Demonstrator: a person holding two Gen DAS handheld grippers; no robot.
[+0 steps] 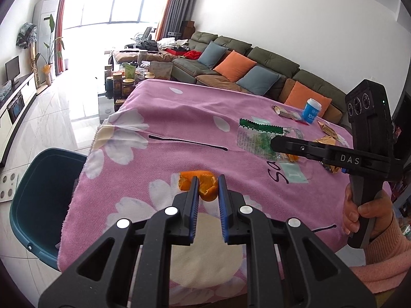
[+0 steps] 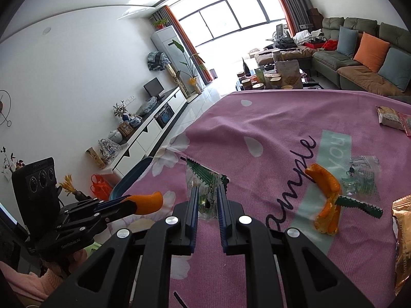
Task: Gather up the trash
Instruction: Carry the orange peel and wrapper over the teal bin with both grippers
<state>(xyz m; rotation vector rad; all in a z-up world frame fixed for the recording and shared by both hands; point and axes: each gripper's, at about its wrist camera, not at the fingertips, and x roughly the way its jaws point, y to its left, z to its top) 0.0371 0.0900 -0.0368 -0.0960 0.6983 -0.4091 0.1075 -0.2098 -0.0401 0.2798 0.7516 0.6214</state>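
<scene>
I have a curled piece of orange peel (image 1: pixel 203 183) pinched between my left tongs' pads, bright rind outward, pale pith showing, raised off the pink cloth. My right tongs clamp a clear plastic wrapper (image 2: pixel 205 192) with a green serrated edge; it stands crumpled between the pads. Right of the right tongs, lying flat on the cloth: a longer strip of orange peel (image 2: pixel 326 197), touching a second clear wrapper with green zigzag seal (image 2: pixel 364 179). Further right, a gold foil packet (image 2: pixel 403 241) at the frame edge. Beyond, a pale printed snack packet (image 2: pixel 393 119). Left of the left tongs, below the cloth edge, sits the dark teal bin (image 1: pixel 38 205).
</scene>
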